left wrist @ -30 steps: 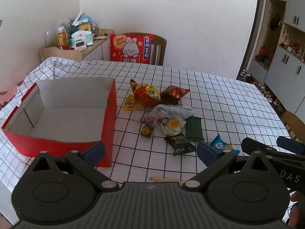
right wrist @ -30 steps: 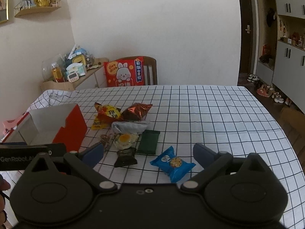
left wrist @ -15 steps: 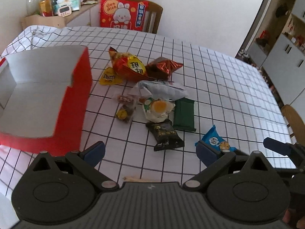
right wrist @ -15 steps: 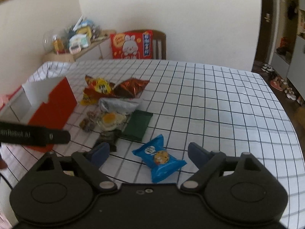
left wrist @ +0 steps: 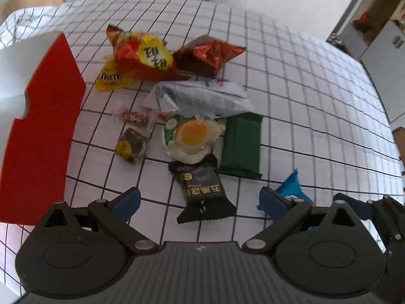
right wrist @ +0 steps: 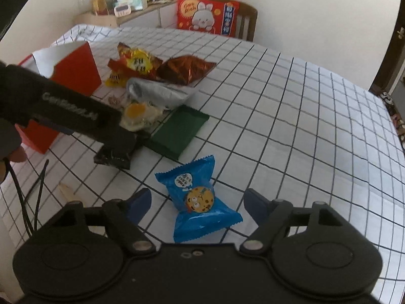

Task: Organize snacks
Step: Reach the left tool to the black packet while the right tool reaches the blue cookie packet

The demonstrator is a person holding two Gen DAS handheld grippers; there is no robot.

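Ten wrapped snacks lie on a bench (left wrist: 303, 81) draped in a white cloth with a black grid, just to the right of one open red cardboard box with a white inside (left wrist: 43, 116). Counted from the left in the left wrist view: one yellow candy bag (left wrist: 111, 78), one red-and-yellow foil bag (left wrist: 144, 55) lying partly over it, one clear-wrapped sweet (left wrist: 134, 117), one brown cube sweet with a gold seal (left wrist: 131, 145), one brown-red foil pouch (left wrist: 207, 55), one silver-grey packet (left wrist: 200, 97), one pale packet printed with a fried egg (left wrist: 193, 135), one black sachet with gold lettering (left wrist: 202, 192), one flat dark green bar (left wrist: 241, 147) and one blue cookie packet (right wrist: 200, 200).

Two tools are over the bench. The left tool (left wrist: 200, 200) is spread wide, its blue fingertips (left wrist: 126, 200) on either side of the black sachet without touching it. The right tool (right wrist: 197, 202) straddles the blue cookie packet, its jaws closing but the pads still clear of the wrapper.

One red cushion with a white rabbit (right wrist: 207, 16) leans on one wooden chair (right wrist: 246, 22) at the bench's far side.
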